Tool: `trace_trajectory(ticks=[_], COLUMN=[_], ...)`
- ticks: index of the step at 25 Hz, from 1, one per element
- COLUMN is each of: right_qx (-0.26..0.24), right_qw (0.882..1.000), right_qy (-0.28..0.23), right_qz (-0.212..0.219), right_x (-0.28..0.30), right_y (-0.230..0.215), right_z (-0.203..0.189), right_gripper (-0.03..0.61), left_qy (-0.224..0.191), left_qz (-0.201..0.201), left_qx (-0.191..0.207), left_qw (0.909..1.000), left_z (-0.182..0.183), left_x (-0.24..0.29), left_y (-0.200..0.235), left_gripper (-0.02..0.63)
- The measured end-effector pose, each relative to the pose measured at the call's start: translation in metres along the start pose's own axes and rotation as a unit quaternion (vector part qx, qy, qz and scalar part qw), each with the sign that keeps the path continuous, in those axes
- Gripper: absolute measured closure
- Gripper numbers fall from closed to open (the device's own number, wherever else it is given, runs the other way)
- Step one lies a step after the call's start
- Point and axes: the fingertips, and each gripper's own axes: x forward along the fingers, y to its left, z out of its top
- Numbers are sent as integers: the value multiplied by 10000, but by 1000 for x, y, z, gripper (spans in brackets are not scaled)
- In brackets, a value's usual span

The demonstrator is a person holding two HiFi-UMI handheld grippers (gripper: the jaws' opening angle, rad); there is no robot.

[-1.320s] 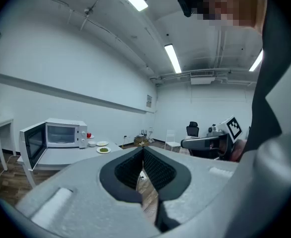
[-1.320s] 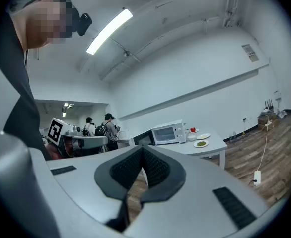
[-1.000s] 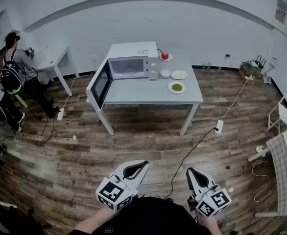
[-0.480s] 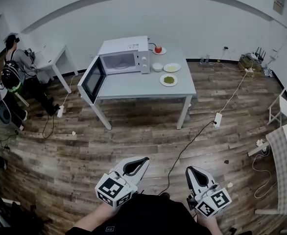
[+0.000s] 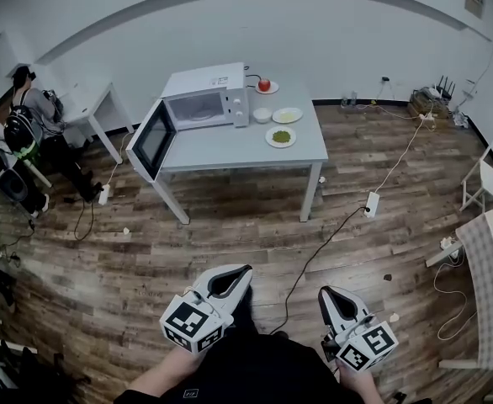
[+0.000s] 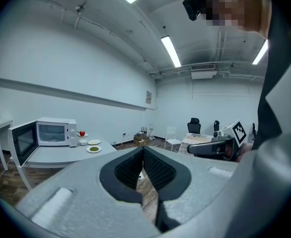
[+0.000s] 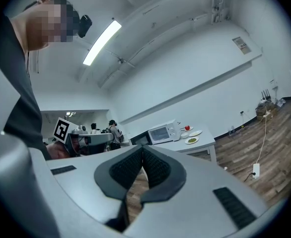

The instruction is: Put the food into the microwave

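An open white microwave (image 5: 203, 99) stands far off on a grey table (image 5: 230, 150), its door (image 5: 151, 140) swung out to the left. To its right sit a plate of green food (image 5: 281, 136), a pale plate (image 5: 288, 115), a small white bowl (image 5: 262, 114) and a red fruit (image 5: 264, 85) on a dish. My left gripper (image 5: 246, 269) and right gripper (image 5: 324, 294) are low over the wooden floor, well short of the table, both shut and empty. The left gripper view shows the microwave (image 6: 56, 132) at the left; the right gripper view shows the microwave (image 7: 160, 133) ahead.
A power strip (image 5: 371, 204) with a black cable trailing across the floor lies right of the table. A person (image 5: 19, 133) sits at far left by a small white desk (image 5: 91, 99). A white chair (image 5: 486, 188) and a checked cloth (image 5: 492, 280) stand at right.
The table and microwave have shifted up and left in the head view. Both grippers stay shut at the bottom of the picture.
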Motion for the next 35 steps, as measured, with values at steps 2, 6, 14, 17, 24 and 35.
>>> trace_trajectory(ticks=[2, 6, 14, 17, 24, 35], right_qx=[14, 28, -30, -89, -83, -193], right_qw=[10000, 9999, 9997, 9995, 9996, 9986], right_qy=[27, 71, 156, 131, 223, 469], right_qz=[-13, -88, -196, -258, -131, -174], right_x=[2, 14, 67, 94, 180, 306], right_y=[-4, -17, -60, -78, -98, -116], right_z=[0, 3, 17, 28, 46, 59], right_gripper=[565, 565, 565, 565, 565, 565], left_qy=[3, -15, -99, -81, -94, -101], left_qz=[-1, -48, -103, -62, 4, 29], left_qx=[17, -38, 78, 124, 104, 111], left_qw=[10000, 10000, 9999, 9999, 9999, 9999], left_z=[0, 0, 13, 18, 33, 36], left_x=[6, 20, 74, 92, 123, 150], left_y=[2, 17, 70, 95, 169, 287], left_gripper=[604, 604, 604, 604, 604, 604])
